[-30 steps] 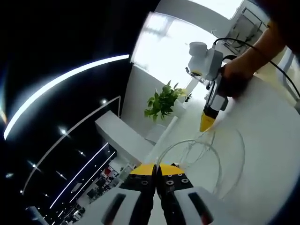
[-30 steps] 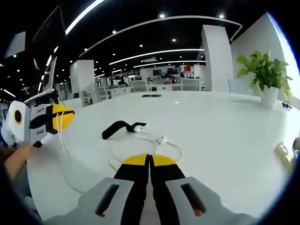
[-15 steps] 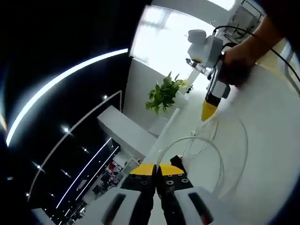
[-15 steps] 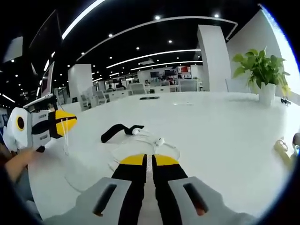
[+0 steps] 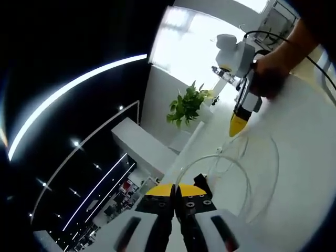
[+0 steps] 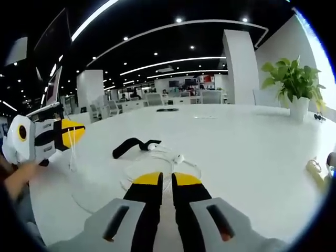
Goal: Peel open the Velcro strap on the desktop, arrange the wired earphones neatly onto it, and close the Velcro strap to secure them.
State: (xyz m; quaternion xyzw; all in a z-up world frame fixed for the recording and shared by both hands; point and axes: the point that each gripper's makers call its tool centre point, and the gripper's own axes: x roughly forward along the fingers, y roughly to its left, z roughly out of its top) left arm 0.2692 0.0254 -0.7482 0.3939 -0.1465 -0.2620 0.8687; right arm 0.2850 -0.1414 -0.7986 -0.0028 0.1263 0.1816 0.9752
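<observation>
The white earphone cable (image 6: 157,160) lies in loose loops on the white table (image 6: 252,142), its earbuds (image 6: 179,156) next to a black Velcro strap (image 6: 130,145). My left gripper (image 6: 71,132) hovers at the left, shut on a strand of the cable that hangs down from its yellow tips. In the left gripper view its jaws (image 5: 175,190) are pressed together, with cable loops (image 5: 231,165) and the strap's end (image 5: 201,181) just beyond. My right gripper (image 6: 167,179) sits low over the loops with a narrow gap between its jaws; from the other side it (image 5: 238,126) points down at the cable.
A potted plant (image 6: 293,79) stands at the table's far right, also visible as a plant (image 5: 186,107) behind the cable. A small yellowish object (image 6: 315,170) lies near the right edge. A hand (image 5: 270,73) holds the right gripper. Open table surface stretches beyond the earphones.
My right gripper's jaws, pressed together a second ago, now stand slightly apart. The left gripper keeps its hold on the cable; both views have shifted only a little.
</observation>
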